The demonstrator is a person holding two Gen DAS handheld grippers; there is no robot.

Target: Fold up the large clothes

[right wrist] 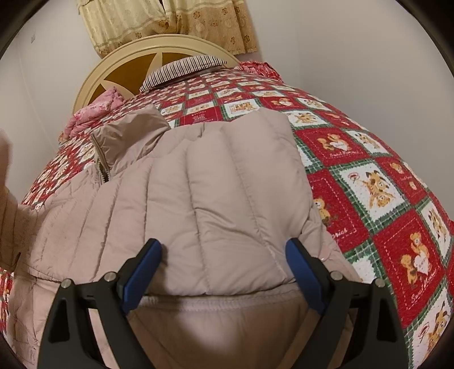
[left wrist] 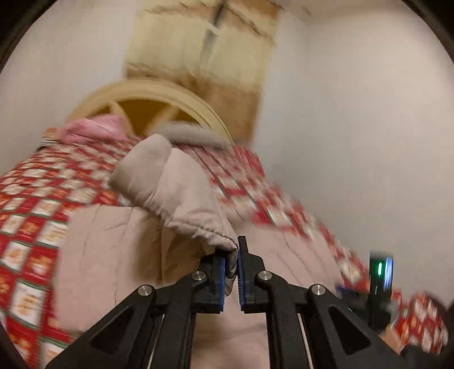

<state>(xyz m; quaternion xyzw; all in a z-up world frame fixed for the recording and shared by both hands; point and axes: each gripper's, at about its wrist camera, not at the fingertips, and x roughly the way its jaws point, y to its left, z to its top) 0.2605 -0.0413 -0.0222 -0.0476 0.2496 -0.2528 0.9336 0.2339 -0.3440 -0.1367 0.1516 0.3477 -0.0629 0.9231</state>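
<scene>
Garment: pale beige quilted puffer jacket (right wrist: 215, 181), spread on the bed, collar end with zip toward the headboard.
Sleeve: padded beige sleeve with gathered elastic cuff (left wrist: 181, 195), lifted off the jacket body, cuff end at the left tool.
Left tool (left wrist: 232, 279): black frame, blue pads, jaws together and clamped on the cuff fabric; view is motion-blurred.
Right tool (right wrist: 224, 274): jaws wide apart, pads standing either side of the folded jacket edge, above the stitched hem band; whether the pads touch the fabric I cannot tell.
Bed cover: red, white and green checked quilt with teddy-bear panels (right wrist: 383, 181), under the jacket.
Headboard: cream round wooden headboard with brown inset panels (right wrist: 133, 65), at the far end of the bed.
Other items: pink quilted bundle (right wrist: 93, 113) and striped pillow (right wrist: 181, 68), both near the headboard.
Background: yellow patterned curtain (right wrist: 170, 22) on a pale wall.
</scene>
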